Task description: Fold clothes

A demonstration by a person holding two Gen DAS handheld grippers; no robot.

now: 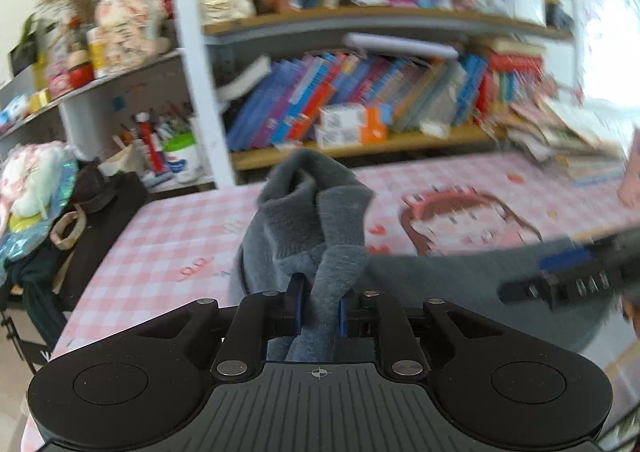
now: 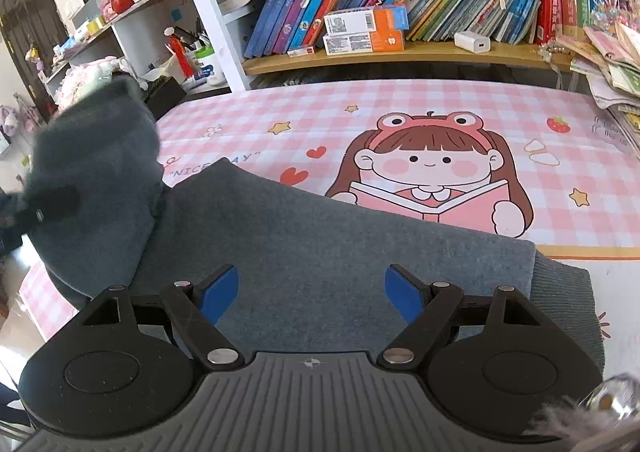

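Across the near edge of the pink checked tabletop (image 2: 400,107) we are working on a grey sweater (image 2: 320,244). Its body is lying flat with its long axis running from the near left toward the ribbed hem (image 2: 560,292) at the near right corner. With our left gripper (image 1: 320,310) we are pinching a bunched part of the cloth, probably a sleeve with its cuff (image 1: 316,195), and holding it raised above the tabletop; the pads are pressed onto the fabric from both sides. The left view is blurred, so we cannot be sure which part of the garment this is. Our right gripper (image 2: 312,292) is hovering over the flat body with its blue pads spread wide, holding nothing. The lifted part is hanging to the left of the right gripper, and the flat panel is stretching away to the right of it. So the left hand is nearer, and any fold would carry the raised cloth rightward across the body.
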